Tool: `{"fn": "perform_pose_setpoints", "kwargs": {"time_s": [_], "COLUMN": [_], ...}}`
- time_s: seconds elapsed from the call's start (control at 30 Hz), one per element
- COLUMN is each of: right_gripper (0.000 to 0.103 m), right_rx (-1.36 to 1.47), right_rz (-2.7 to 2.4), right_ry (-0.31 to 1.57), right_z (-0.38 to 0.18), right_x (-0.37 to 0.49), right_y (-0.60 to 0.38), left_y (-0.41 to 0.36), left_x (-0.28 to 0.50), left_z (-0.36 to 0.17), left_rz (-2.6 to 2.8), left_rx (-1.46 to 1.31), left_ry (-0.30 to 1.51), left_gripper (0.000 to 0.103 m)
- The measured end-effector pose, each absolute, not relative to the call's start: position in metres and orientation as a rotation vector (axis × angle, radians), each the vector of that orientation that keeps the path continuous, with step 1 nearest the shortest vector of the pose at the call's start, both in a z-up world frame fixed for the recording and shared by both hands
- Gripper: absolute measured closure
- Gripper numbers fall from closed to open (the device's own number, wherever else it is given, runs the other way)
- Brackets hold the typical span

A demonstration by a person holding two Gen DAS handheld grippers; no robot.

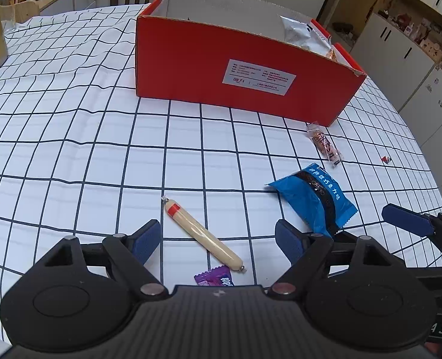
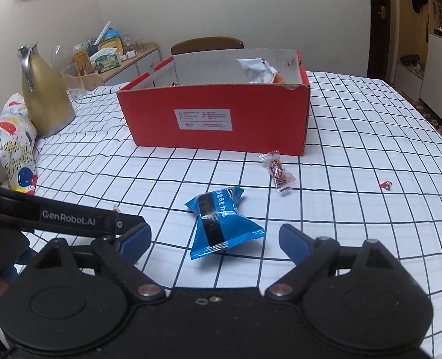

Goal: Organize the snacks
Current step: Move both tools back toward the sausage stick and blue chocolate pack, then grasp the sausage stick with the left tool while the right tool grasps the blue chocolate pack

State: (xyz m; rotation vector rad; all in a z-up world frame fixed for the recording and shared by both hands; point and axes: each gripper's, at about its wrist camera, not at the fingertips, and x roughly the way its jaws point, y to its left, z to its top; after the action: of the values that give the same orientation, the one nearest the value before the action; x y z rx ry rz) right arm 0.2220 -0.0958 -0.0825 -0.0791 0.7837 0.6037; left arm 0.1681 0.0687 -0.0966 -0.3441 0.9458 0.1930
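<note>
A red cardboard box (image 1: 232, 68) stands open on the checked tablecloth and holds a silver snack bag (image 1: 304, 34); it also shows in the right wrist view (image 2: 215, 116). My left gripper (image 1: 218, 236) is open, low over a beige sausage stick (image 1: 203, 233) that lies between its fingers, with a purple candy (image 1: 215, 278) just below. A blue snack packet (image 1: 316, 197) lies to its right. My right gripper (image 2: 213, 240) is open with the blue packet (image 2: 221, 224) between its fingers. A brown wrapped candy (image 2: 277, 172) lies near the box.
A small red candy (image 2: 385, 184) lies at the right. A gold jug (image 2: 42, 95) and a balloon-print bag (image 2: 16, 143) stand at the left. A wooden chair (image 2: 207, 45) is behind the table. White cabinets (image 1: 400, 59) line the right wall.
</note>
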Motion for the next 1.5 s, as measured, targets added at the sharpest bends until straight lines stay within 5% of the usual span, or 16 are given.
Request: {"fn": "perform_pose_setpoints", "kwargs": {"time_s": [0.17,0.73,0.97,1.5], "right_gripper": [0.018,0.034,0.043,0.091], "right_rx": [-0.098,-0.153,-0.195,-0.225], "right_rz": [0.607,0.622,0.613,0.57], "right_ry": [0.782,0.784,0.766,0.718], "right_z": [-0.085,-0.097,-0.101,-0.096], "right_x": [0.226,0.236,0.239,0.231], "right_y": [-0.093,-0.083,-0.074,-0.075], "left_y": [0.067,0.063,0.073,0.062], "left_x": [0.172,0.185,0.194,0.198], "left_z": [-0.099,-0.111,-0.112,-0.111], "left_rz": [0.199,0.182,0.194,0.161], "left_rx": [-0.329,-0.271,-0.259,-0.215], "left_ry": [0.942,0.961,0.944,0.921], "left_gripper": [0.021,0.07,0.078,0.092]}}
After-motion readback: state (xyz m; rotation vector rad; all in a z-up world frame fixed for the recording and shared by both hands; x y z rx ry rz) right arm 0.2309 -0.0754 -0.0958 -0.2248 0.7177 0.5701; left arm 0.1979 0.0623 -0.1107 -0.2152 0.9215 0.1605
